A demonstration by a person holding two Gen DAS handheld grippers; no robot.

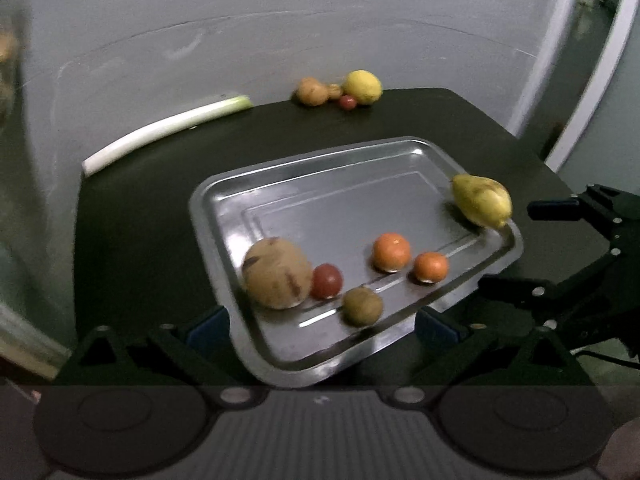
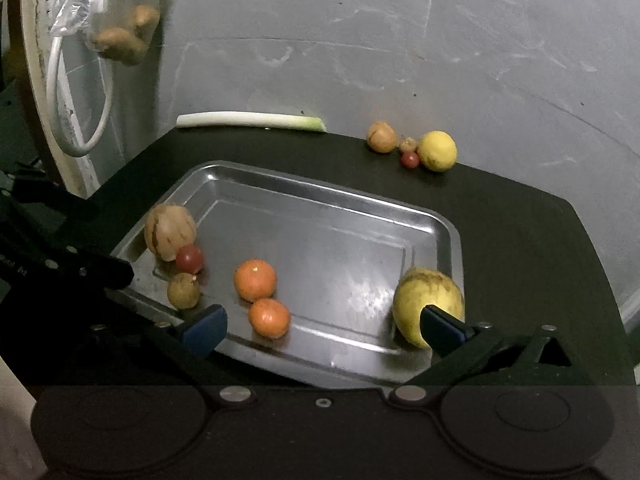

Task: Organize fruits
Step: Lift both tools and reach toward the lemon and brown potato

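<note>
The pear [image 2: 428, 304] lies on the tray [image 2: 320, 196] at its right rim, long axis along that rim, just ahead of the right gripper [image 2: 324, 326], the nearer one (both grippers spread wide, holding nothing); left gripper [image 1: 320, 328] faces the tray's opposite end.

Grey scuffed wall [image 2: 360, 20], dim rm.

I see a rectangular metal tray [image 2: 320, 196] on the dark table [image 2: 520, 248]. In it, left, a round tan melon [image 2: 168, 230], red tomato [image 2: 189, 259] and brownish kiwi [image 2: 183, 290] cluster; two oranges [image 2: 255, 280] lie mid-front; a yellow pear [image 2: 424, 296] sits right. Behind the tray lie a long pale leek [image 2: 248, 119] and a yellow lemon [image 2: 437, 151].
</note>
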